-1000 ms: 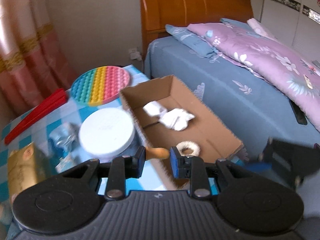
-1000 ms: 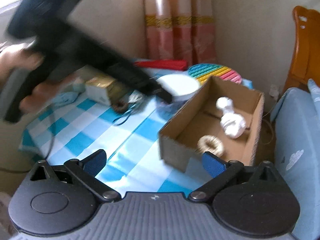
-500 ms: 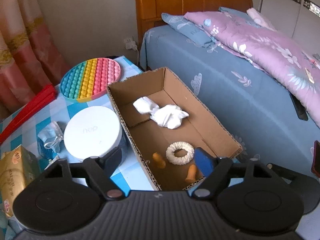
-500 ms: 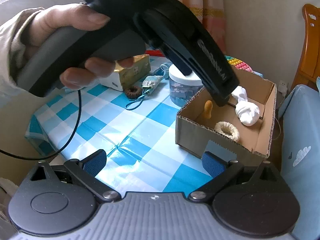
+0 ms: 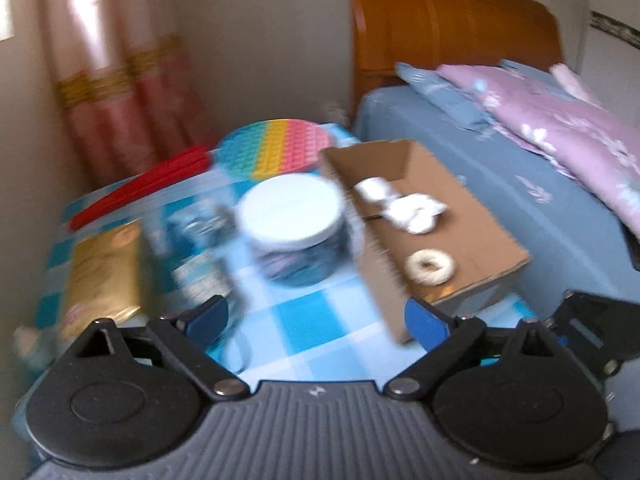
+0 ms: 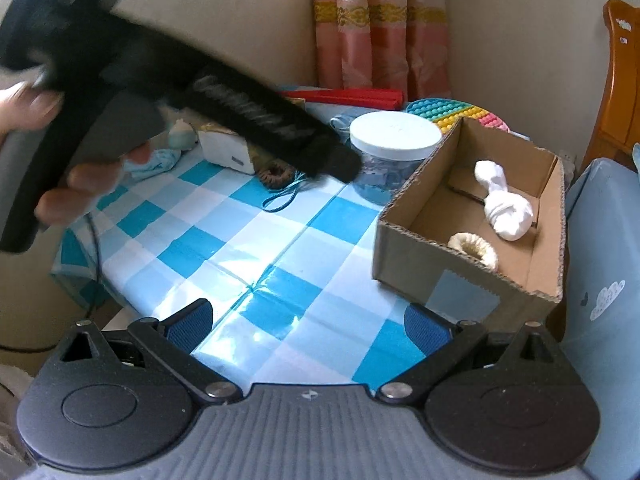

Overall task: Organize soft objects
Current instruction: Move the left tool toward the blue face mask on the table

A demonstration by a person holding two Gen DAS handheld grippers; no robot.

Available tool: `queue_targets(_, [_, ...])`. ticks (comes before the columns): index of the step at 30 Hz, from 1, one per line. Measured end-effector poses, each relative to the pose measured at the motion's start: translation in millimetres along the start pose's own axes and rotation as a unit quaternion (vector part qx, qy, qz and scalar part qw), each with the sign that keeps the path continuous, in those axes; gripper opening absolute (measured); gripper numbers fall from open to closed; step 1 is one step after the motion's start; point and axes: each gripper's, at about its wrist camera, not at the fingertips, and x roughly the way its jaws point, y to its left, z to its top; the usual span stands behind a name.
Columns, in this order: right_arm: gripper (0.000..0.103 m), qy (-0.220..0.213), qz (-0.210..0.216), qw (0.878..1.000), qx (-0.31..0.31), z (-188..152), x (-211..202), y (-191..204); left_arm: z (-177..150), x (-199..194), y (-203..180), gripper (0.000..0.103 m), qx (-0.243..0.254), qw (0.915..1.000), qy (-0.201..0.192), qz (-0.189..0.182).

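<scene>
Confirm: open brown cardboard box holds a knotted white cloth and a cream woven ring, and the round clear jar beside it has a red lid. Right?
Not quite. The round clear jar has a white lid, as the right wrist view shows. The rest holds: the cardboard box contains the knotted white cloth and the cream woven ring.

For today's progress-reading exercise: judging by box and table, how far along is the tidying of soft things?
Done: a white cloth bundle and cream ring lie in the cardboard box. In hand: nothing; left gripper, jaws just opened, and right gripper are empty. Left: brown ring and light-blue cloth on the table.
</scene>
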Motion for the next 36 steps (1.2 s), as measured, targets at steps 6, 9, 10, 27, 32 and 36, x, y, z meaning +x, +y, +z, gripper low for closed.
queue_targets(6, [0.103, 0.008, -0.006, 1.000, -0.011, 3.0, 7.8, 15.8, -33.5, -11.5, 37.1, 0.097, -0.056, 0.9972, 0.000, 0.050])
queue_targets(9, [0.103, 0.009, -0.008, 1.000, -0.010, 5.6, 11.1, 22.5, -49.5, -15.9, 59.0, 0.097, -0.091, 0.9933, -0.008, 0.071])
queue_targets(10, [0.103, 0.010, -0.007, 1.000, -0.006, 7.5, 13.2, 26.1, -55.1, -17.3, 68.0, 0.097, -0.104, 0.9917, -0.011, 0.074])
queue_targets(27, [0.103, 0.036, 0.006, 0.999, -0.009, 33.7, 58.4, 55.7, -100.7, -10.7, 155.9, 0.097, -0.166, 0.9689, -0.004, 0.183])
queue_targets(32, [0.103, 0.052, 0.016, 0.998, -0.018, 43.2, 85.1, 63.5, -97.2, 2.2, 172.9, 0.097, -0.161, 0.9657, -0.004, 0.204])
queue_targets(36, [0.103, 0.060, 0.025, 0.998, -0.027, 50.3, 103.5, 68.7, -92.7, 15.4, 186.4, 0.097, -0.161, 0.9638, -0.001, 0.212])
